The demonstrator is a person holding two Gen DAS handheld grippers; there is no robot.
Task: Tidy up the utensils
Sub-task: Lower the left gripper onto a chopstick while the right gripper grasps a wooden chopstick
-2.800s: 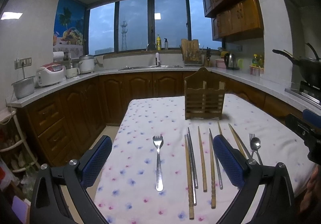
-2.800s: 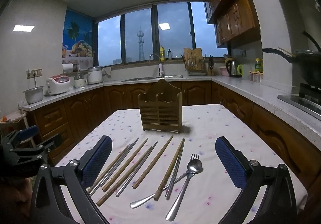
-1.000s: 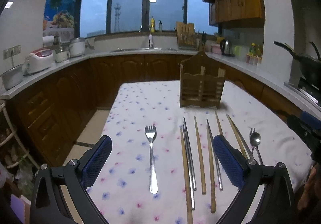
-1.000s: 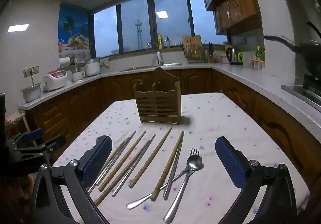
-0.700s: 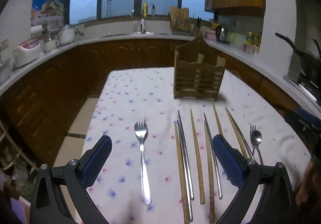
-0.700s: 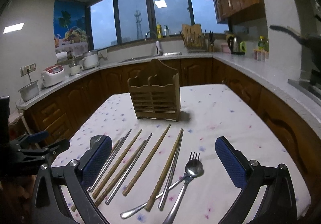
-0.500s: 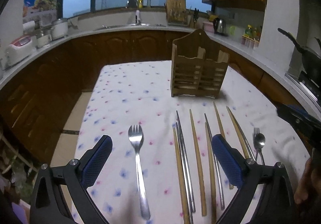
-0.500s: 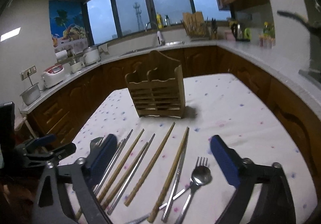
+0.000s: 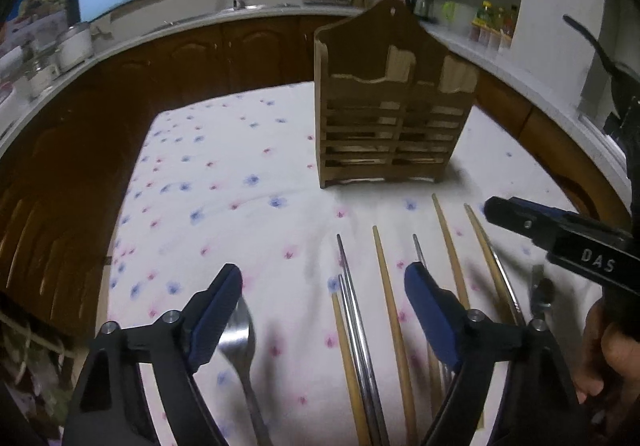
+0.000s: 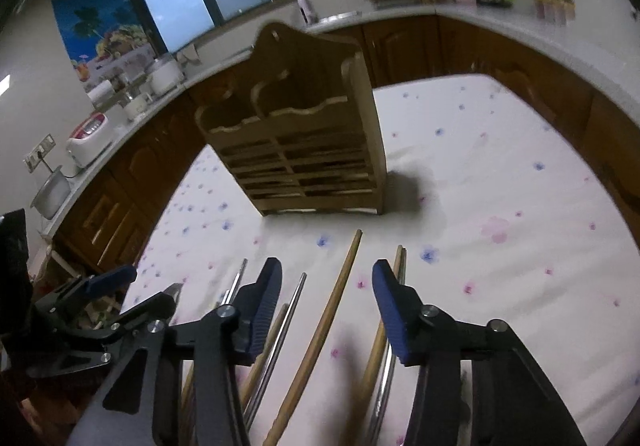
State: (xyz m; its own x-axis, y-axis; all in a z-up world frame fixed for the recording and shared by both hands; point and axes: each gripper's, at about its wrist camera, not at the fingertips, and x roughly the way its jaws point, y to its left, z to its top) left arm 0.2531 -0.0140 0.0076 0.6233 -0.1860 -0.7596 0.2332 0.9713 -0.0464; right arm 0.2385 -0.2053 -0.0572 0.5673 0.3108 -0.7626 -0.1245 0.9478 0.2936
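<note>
Floral cloth covers the table (image 9: 224, 182), and at its far middle stands the wooden utensil holder (image 9: 390, 118), upright, its slots open at the top and nothing showing in them. Everything you have to sort lies on the cloth on the near side of it.

Your left gripper (image 9: 324, 310) has just been closing, yet its pads stand well apart with only bare cloth and chopstick tips between them. The fork (image 9: 240, 346) lies just beside the left pad, its head partly tucked under that pad, handle running back toward you. To take it you would shift left, since the gripper's middle sits over the metal chopsticks (image 9: 352, 318) instead.

Your right gripper (image 10: 326, 302) has also just been closing and stands about half apart, pressing on nothing. One wooden chopstick (image 10: 328, 322) runs straight up the gap between its pads, long axis near to far, tip aimed at the holder's base. A second wooden chopstick (image 10: 396, 266) lies just beside the right pad, outside the gap.

I judge the right hand the better placed: its stick is already centred and lies along the gripper's line, so closing across it should catch it, provided you come down to the cloth first.
</note>
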